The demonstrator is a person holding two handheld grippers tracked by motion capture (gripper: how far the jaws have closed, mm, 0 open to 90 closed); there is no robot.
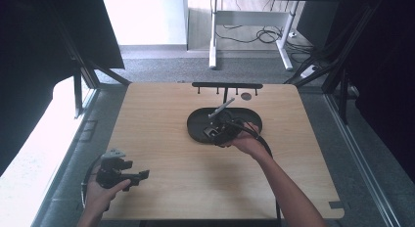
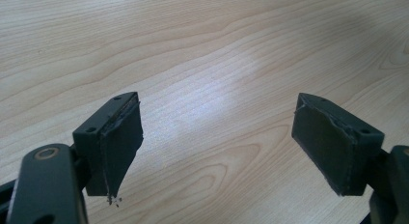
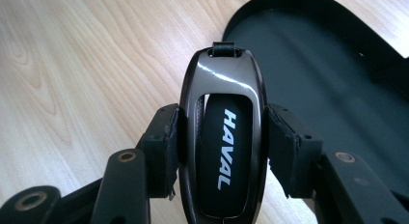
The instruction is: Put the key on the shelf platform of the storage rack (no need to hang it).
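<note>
The right gripper (image 3: 222,147) was clamped by both pads across the sides of a glossy dark oval car key fob (image 3: 223,137) lettered HAVAL, held just above the near rim of a black oval tray (image 3: 333,64) on the pale wooden table (image 1: 161,139). To set it down well, it should probably stay level and clear the rim before release. The left gripper (image 2: 217,142) hung wide open and empty over bare wood. In the high view the fob itself was too small to make out.

Left hand-held gripper (image 2: 217,147) jaws wide apart, right hand-held gripper (image 3: 222,137) clamped tight
</note>
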